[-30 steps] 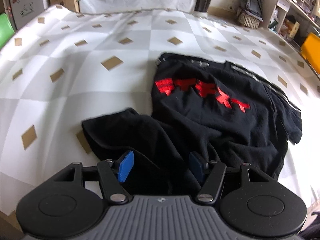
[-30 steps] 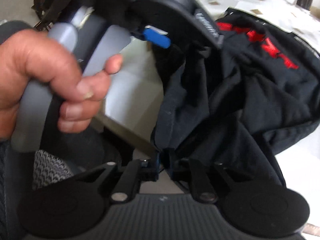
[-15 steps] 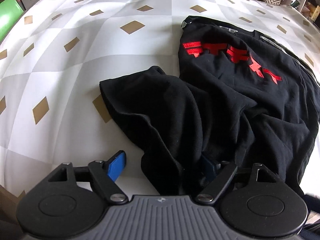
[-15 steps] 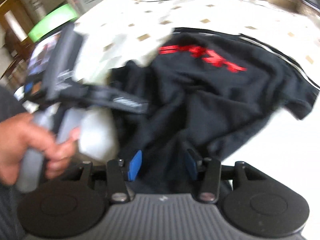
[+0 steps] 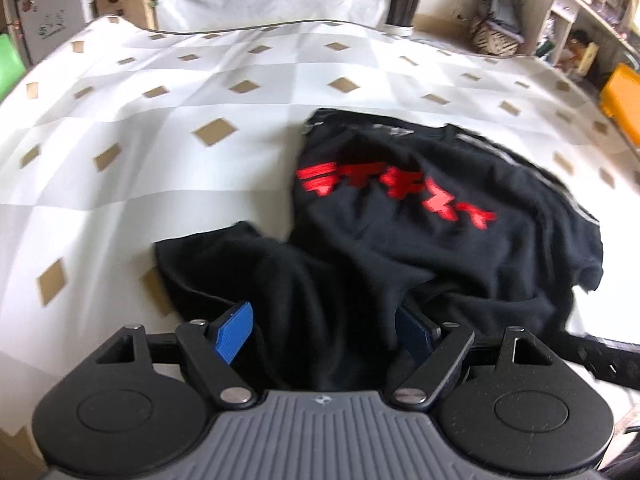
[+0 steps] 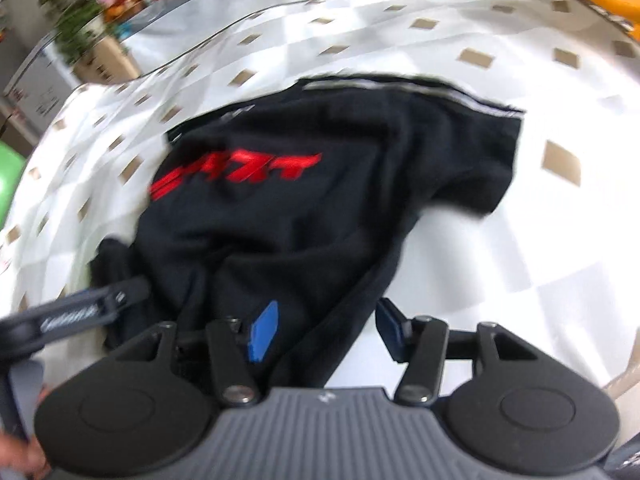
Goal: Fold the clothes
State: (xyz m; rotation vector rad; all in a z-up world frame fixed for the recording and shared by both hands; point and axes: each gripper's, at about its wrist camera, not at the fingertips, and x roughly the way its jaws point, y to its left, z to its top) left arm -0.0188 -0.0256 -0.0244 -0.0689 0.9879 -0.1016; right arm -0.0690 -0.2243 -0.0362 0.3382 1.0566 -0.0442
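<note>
A wide table under a white cloth with tan diamonds (image 5: 240, 80) carries a crumpled black T-shirt with red lettering (image 5: 400, 216), bunched toward the near edge. The left gripper (image 5: 324, 332) stands wide apart, loose black fabric lying between its blue pads without being pinched. The right gripper (image 6: 324, 330) is opening, the shirt's hem draped between its fingers, unpressed.

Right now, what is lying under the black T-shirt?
The black T-shirt lies crumpled on a white tablecloth with brown diamonds. Whether anything else lies beneath cannot be seen; the fabric covers it.
</note>
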